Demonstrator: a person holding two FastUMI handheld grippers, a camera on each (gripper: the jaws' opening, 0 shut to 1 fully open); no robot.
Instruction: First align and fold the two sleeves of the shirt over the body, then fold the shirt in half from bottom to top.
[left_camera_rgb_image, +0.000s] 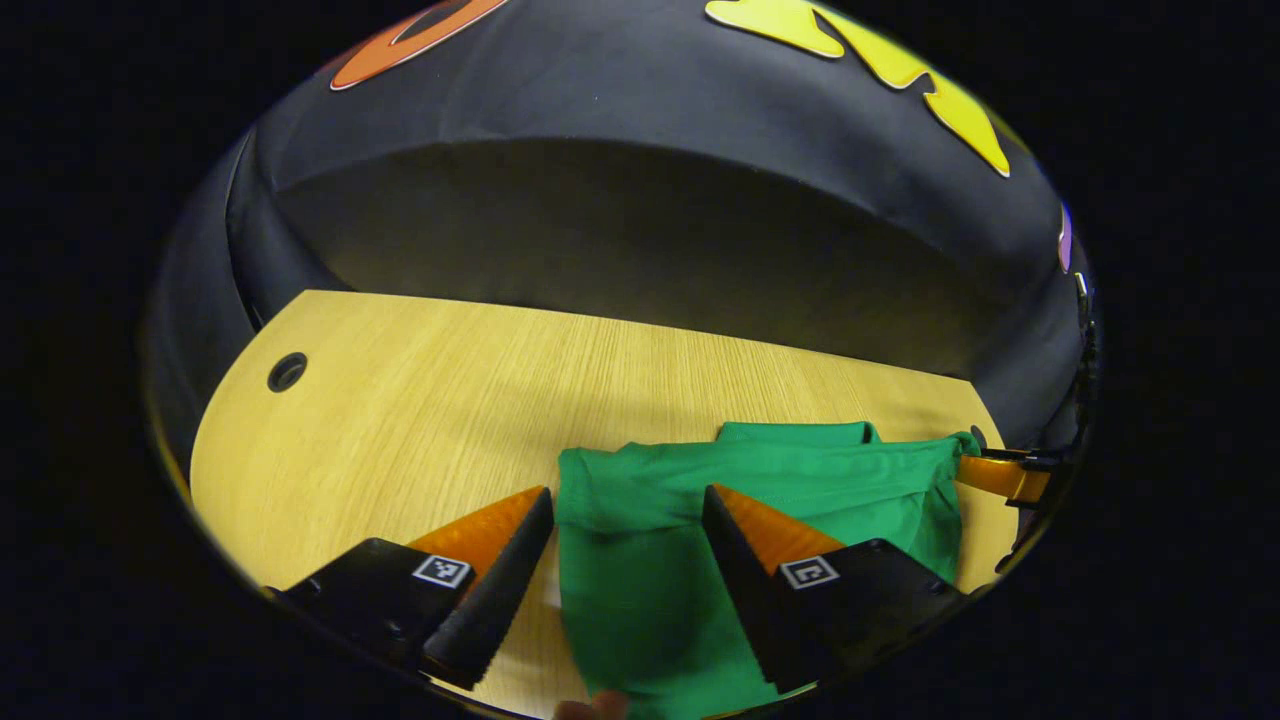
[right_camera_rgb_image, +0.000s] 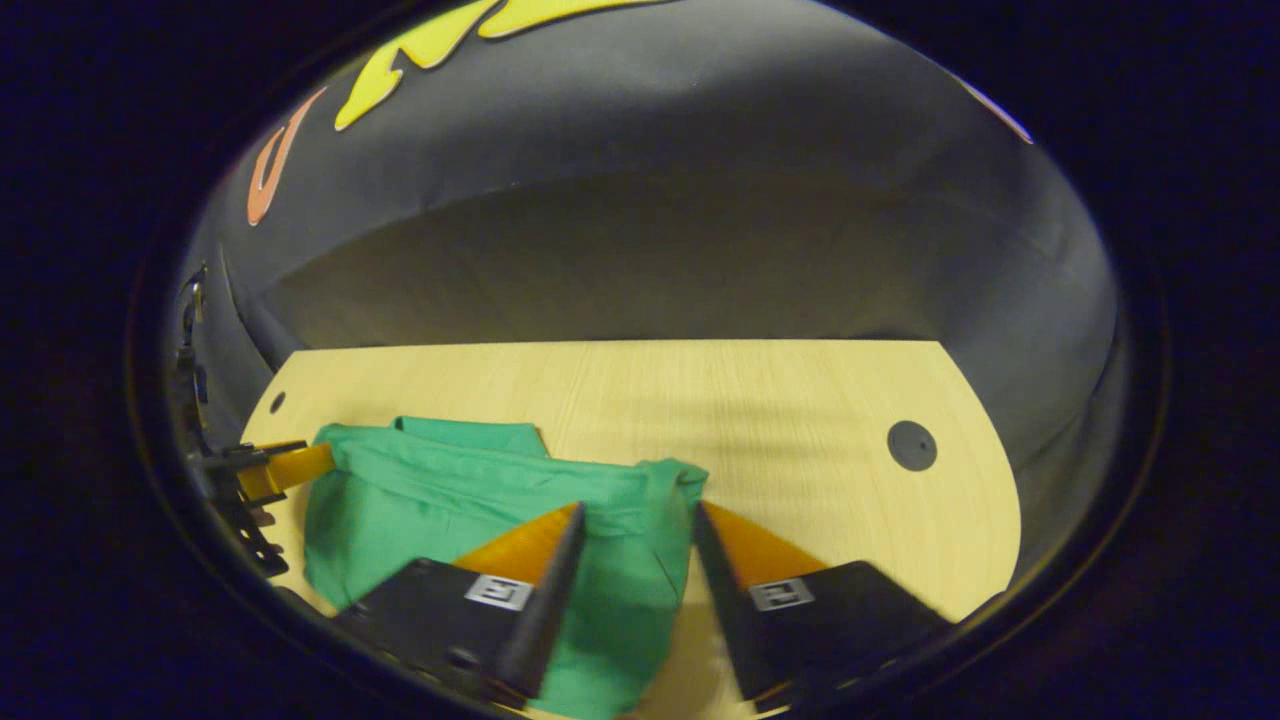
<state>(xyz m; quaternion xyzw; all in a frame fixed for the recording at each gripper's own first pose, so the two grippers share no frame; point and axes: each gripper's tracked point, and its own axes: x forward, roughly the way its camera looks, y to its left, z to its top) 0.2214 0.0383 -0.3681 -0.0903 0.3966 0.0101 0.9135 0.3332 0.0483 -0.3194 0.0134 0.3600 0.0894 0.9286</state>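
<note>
Green shirt (left_camera_rgb_image: 800, 480) lies on the tabletop (left_camera_rgb_image: 420, 420) as a compact bundle, not spread flat. No loose sleeve sticks out to either side, so the sleeve folds look done. The far edge is a rolled, doubled band with a second layer peeking out behind it, which reads as the bottom-to-top fold in progress or just landed. Layers are not yet flat or squared: the band bulges and the side edges sag.

Left hand-held gripper (left_camera_rgb_image: 625, 500) has its fingers spread wide, straddling the shirt's left corner. Cloth sits between them but neither finger presses on it, so it grips nothing. In the right gripper view the left hand-held gripper also shows at the shirt's far end, too small to read.

Right hand-held gripper (right_camera_rgb_image: 635, 515) is likewise wide apart over the shirt's (right_camera_rgb_image: 450, 490) right corner, cloth in the gap, no pinch visible.

Likely left to do: press the fold down, even the corners, then pull both tools clear.

Surface: pale wood-grain tabletop (right_camera_rgb_image: 780, 420) with rounded corners and a dark cable hole (right_camera_rgb_image: 911, 445) near a far corner; another cable hole (left_camera_rgb_image: 287, 371) at the opposite one. Shirt sits toward the near middle. The room is a booth with a black cloth wall (left_camera_rgb_image: 640, 230) draped behind and around the tabletop, dim light, soft shadows across the wood.
</note>
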